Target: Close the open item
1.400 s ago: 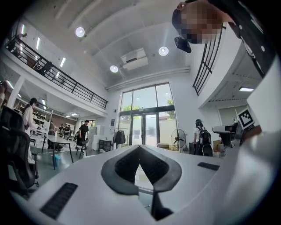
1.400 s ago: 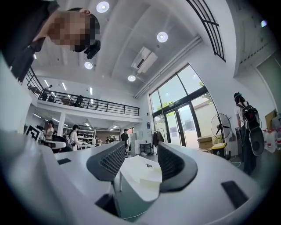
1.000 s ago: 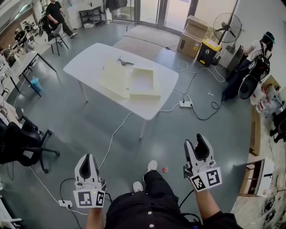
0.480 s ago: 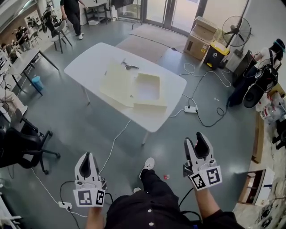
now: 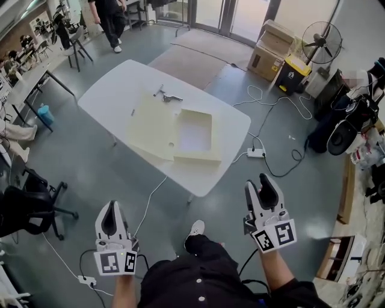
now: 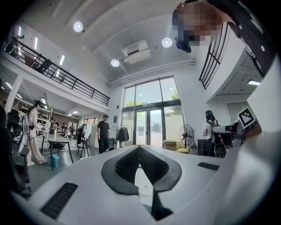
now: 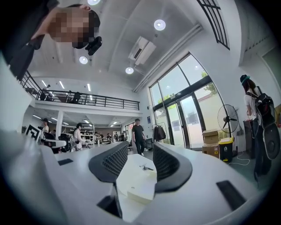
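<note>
A flat cream box (image 5: 194, 132) lies open on the white table (image 5: 114, 90), its lid (image 5: 150, 126) spread out to the left of the tray. It also shows far off between the right jaws, box (image 7: 140, 186). Both grippers hang low over the floor, well short of the table. My left gripper (image 5: 110, 210) is shut with its tips touching and nothing in it, left gripper (image 6: 139, 148). My right gripper (image 5: 260, 183) is open and its jaws are closing on nothing, right gripper (image 7: 140, 154).
A small dark tool (image 5: 170, 97) lies on the table behind the box. A power strip (image 5: 255, 153) and cables cross the floor to the right. An office chair (image 5: 24, 204) stands left; a fan (image 5: 325, 42), cardboard boxes (image 5: 271, 39) and a person (image 5: 111, 18) are at the back.
The table and box have drawn closer and shifted in view as the person steps forward. Both grippers sit slightly lower. The person at the back has walked to the right.
</note>
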A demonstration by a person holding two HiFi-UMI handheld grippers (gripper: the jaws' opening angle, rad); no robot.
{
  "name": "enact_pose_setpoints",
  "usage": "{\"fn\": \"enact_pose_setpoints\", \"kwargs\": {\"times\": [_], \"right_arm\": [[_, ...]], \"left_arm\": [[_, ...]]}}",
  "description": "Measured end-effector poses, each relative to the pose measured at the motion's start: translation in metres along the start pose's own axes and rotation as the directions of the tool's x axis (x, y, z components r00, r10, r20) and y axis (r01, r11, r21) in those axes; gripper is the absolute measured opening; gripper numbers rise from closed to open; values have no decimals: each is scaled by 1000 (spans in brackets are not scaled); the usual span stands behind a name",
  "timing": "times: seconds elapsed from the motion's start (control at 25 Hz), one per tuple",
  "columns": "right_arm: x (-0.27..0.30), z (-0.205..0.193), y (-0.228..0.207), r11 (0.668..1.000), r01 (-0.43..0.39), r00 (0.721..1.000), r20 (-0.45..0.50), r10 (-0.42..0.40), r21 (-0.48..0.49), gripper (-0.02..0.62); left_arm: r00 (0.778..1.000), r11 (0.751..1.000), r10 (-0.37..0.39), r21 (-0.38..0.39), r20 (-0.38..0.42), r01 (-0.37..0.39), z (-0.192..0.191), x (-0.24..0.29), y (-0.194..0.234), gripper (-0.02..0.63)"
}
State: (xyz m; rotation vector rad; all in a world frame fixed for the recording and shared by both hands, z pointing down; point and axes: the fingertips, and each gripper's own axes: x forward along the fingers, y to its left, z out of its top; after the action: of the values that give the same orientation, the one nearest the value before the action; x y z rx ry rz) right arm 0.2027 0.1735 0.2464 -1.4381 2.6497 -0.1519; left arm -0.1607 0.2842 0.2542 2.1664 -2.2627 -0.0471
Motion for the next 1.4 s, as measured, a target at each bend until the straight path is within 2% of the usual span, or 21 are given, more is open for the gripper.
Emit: {"fn": "enact_pose_setpoints", "kwargs": {"times": [0.32,0.6,0.96,1.4], "right_arm": [[45,3,-39,1000,-2,1000,-1,2,-4,222],[73,-1,-58,1000,-15,1000,-16,15,-3,239],[108,-13,-53,999,-40,998,-49,39,-11,242],[190,-16,-45,998,-46,997,-66,43,-42,244]], "left_arm": [[1000,1000,-1,4,5,1,2,62,-10,17],[1000,1000,8,6,2,-8,-1,91,-15,17],[1000,1000,10,-1,-16,-10,-10,115,-1,17],[1000,1000,-18,-13,0,18,-11,196,44,17]]}}
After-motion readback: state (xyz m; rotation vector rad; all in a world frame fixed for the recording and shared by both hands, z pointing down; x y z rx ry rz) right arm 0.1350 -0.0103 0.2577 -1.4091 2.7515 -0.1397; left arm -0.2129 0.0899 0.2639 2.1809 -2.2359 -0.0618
